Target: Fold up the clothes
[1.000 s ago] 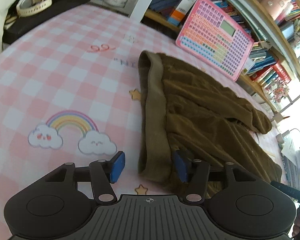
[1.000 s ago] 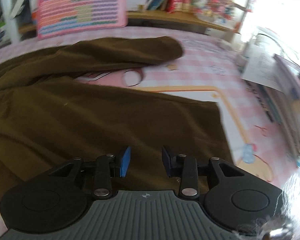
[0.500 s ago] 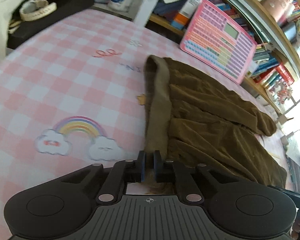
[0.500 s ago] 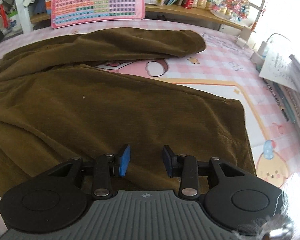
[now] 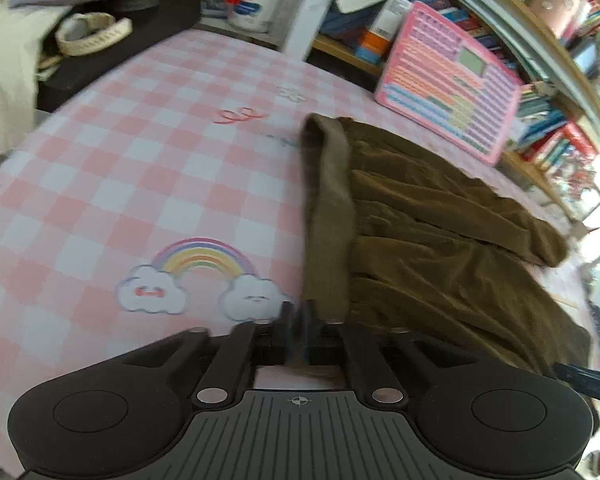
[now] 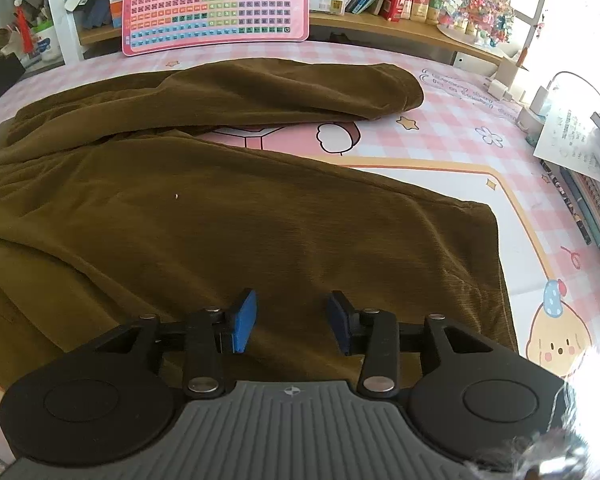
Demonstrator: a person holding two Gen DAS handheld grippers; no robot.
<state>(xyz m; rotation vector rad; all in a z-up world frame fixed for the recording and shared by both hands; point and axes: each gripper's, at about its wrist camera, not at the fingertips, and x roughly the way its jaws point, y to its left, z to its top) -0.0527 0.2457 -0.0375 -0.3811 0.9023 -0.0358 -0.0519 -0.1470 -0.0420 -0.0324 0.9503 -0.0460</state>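
A pink keyboard toy (image 6: 216, 0) leaned against the bookshelf (image 6: 380, 26) at the table's far edge, just beyond the brown trousers (image 6: 228, 216), and in the left wrist view a black stand (image 5: 112, 52) holding a pale wristwatch (image 5: 88, 34) stood at the far left corner, well apart from the garment. Papers and notebooks (image 6: 580, 148) crowded the right edge. The trousers lay spread across the pink checked tablecloth (image 5: 112, 168), waistband (image 5: 330, 216) toward the left, the two legs running right with the far leg angled away so a strip of cloth showed between them. Left of the waistband the cloth lay bare around a rainbow-and-cloud print (image 5: 198, 276), leaving open room there; the near leg's hem stopped short of the right-hand clutter. The left gripper (image 5: 298, 330) was clenched on the near end of the waistband, its jaws nearly together with fabric between them. The right gripper (image 6: 292, 320) hovered over the near leg, jaws parted and holding nothing. A second earlier the left jaws had stood wide apart on either side of the waistband corner; since then they had closed, while the right gripper stayed open above the leg.
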